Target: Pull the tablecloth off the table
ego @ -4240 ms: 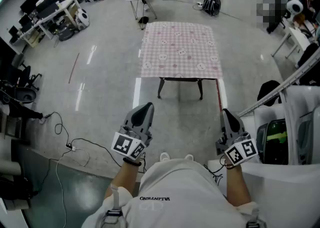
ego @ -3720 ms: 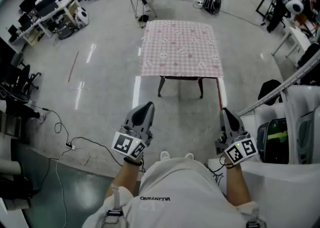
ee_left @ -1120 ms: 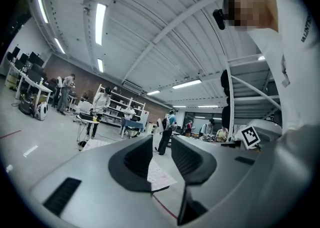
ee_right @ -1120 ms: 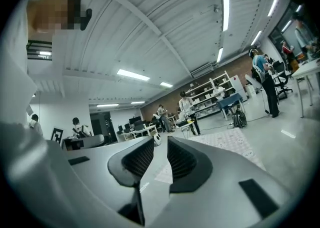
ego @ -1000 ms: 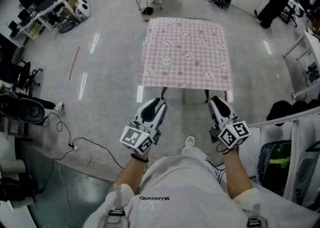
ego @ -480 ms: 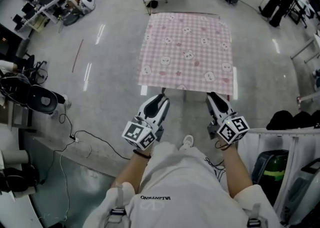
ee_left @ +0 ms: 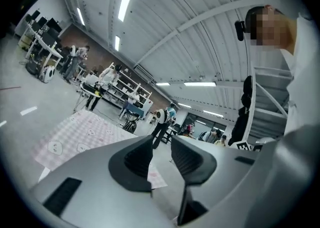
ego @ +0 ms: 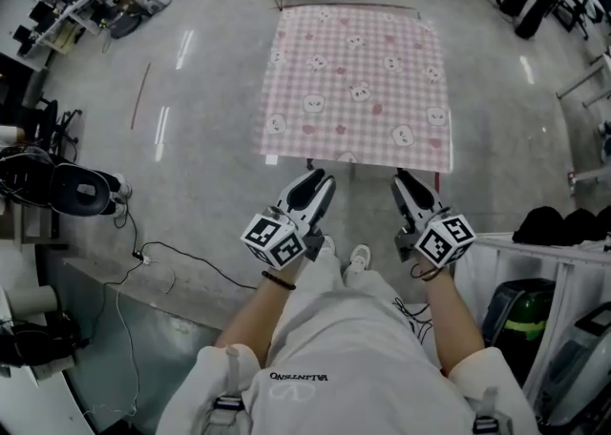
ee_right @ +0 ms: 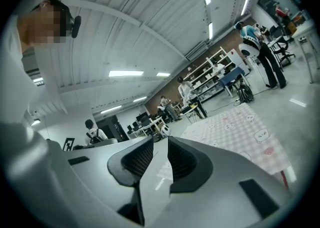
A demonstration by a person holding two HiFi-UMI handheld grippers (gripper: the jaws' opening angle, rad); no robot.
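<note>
- Grey polished concrete floor (ego: pixel 191 128): open workshop ground around the surface.
- Pink-and-white checked fabric tablecloth with small animal faces (ego: pixel 358 80): spread flat over the surface and covering its whole top, with the near hem hanging toward the person. Judged light, soft and limp, likely to slide and bunch. Best pinched at the near hem, one hold toward each near corner.
- Left gripper (ego: pixel 320 181): jaws slightly apart, nothing between, just short of the hem.
- Right gripper (ego: pixel 405 179): jaws slightly apart, empty, likewise placed.
</note>
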